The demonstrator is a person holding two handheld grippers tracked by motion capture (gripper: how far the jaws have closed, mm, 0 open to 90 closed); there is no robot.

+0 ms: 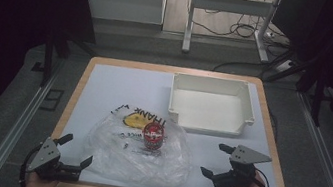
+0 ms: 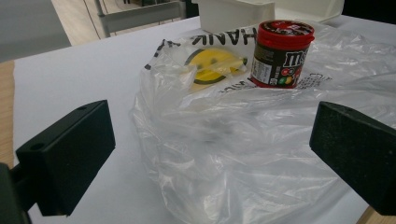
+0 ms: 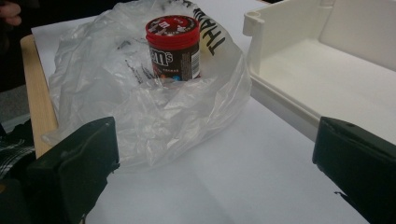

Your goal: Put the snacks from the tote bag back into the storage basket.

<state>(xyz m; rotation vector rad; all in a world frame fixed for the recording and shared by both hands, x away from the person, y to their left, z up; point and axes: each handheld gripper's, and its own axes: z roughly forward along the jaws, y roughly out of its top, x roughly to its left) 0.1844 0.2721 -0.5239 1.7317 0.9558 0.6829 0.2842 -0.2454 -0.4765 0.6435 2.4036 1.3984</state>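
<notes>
Jaws spread wide on both the left gripper (image 1: 75, 151) and the right gripper (image 1: 218, 160), gripping nothing. Between them, crumpled clear plastic bag (image 1: 137, 154) on the white surface (image 1: 104, 89), red-lidded candy jar (image 1: 153, 136) upright on it. Beyond, empty white tray (image 1: 249, 102) near the far right corner.

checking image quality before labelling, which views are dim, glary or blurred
High view: dim, dark surround, bag shows faint glare. Left gripper view: jar sharp, near bag folds and gripper soft. Right gripper view: jar and tray clear, gripper blurred.
</notes>
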